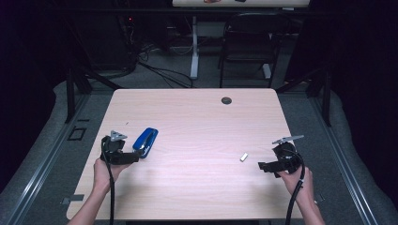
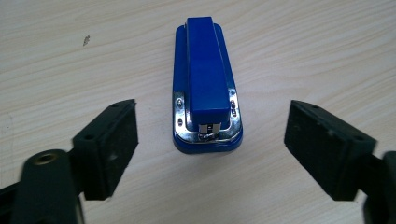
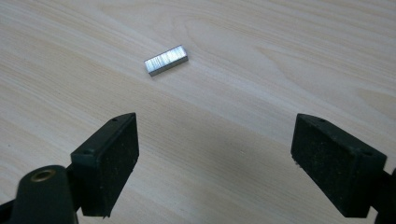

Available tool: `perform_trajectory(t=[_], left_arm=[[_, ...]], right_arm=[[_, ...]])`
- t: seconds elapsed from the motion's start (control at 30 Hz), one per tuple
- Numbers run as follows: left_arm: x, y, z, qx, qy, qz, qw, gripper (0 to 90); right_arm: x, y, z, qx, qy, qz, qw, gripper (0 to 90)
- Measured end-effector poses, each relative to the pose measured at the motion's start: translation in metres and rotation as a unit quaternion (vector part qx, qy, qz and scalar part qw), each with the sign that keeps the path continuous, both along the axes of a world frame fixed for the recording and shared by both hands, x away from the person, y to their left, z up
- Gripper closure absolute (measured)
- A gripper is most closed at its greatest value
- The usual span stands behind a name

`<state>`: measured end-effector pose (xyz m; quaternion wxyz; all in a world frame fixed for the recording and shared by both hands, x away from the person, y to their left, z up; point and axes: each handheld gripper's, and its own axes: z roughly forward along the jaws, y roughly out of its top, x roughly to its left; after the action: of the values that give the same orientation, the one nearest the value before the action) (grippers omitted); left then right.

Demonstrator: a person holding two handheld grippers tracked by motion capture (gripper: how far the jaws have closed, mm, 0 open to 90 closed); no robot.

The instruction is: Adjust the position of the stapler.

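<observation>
1. A pale wood-grain rectangular tabletop [image 1: 197, 140] fills the middle of the high view, with dark floor around it.
2. A glossy blue plastic stapler with a chrome metal hinge end [image 1: 145, 142] lies flat on the tabletop at about 9 o'clock from the tabletop's centre, its length slanting toward 1 o'clock.
3. The left claw [image 1: 133, 157], black and held in the person's left hand [image 1: 104, 172], sits just beside the stapler at the stapler's 7 o'clock end.
4. In the left gripper view the stapler [image 2: 206, 86] lies ahead of the left claw [image 2: 211, 135], at 12 o'clock. Its chrome hinge end is nearest, and the black pads stand wide apart on either side, touching nothing.
5. A small silvery metal block of staples [image 1: 244, 157] lies on the tabletop at about 4 o'clock from the centre, well apart from the stapler.
6. The right claw [image 1: 263, 166], black and held in the person's right hand [image 1: 296, 180], is near the staple block, at the block's 4 o'clock side.
7. In the right gripper view the staple block [image 3: 166, 60] lies at 11 o'clock, beyond the right claw [image 3: 215, 140]. The pads are spread wide, and bare wood lies between them.
8. A small round dark grommet [image 1: 226, 100] is set in the tabletop near its far edge, at 12 o'clock.
</observation>
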<state>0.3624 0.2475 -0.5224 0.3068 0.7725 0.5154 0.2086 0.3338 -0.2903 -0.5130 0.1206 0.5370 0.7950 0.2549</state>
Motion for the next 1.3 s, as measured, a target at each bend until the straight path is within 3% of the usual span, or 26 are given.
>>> perform_trajectory(t=[0.2,0.73,1.3], left_arm=[[0.01,-0.001,-0.005,-0.009,0.005,-0.001,0.9999,27.0],[0.029,-0.006,-0.018,0.014,0.018,0.008,0.9997,49.1],[0.038,-0.013,-0.033,0.021,0.044,0.004,0.9988,50.7]], right_arm=[[-0.002,-0.002,-0.001,-0.002,0.005,-0.002,1.0,15.0],[-0.008,-0.006,-0.002,-0.008,0.005,-0.013,0.9999,17.1],[-0.008,-0.004,-0.002,-0.013,0.003,-0.011,0.9999,19.7]])
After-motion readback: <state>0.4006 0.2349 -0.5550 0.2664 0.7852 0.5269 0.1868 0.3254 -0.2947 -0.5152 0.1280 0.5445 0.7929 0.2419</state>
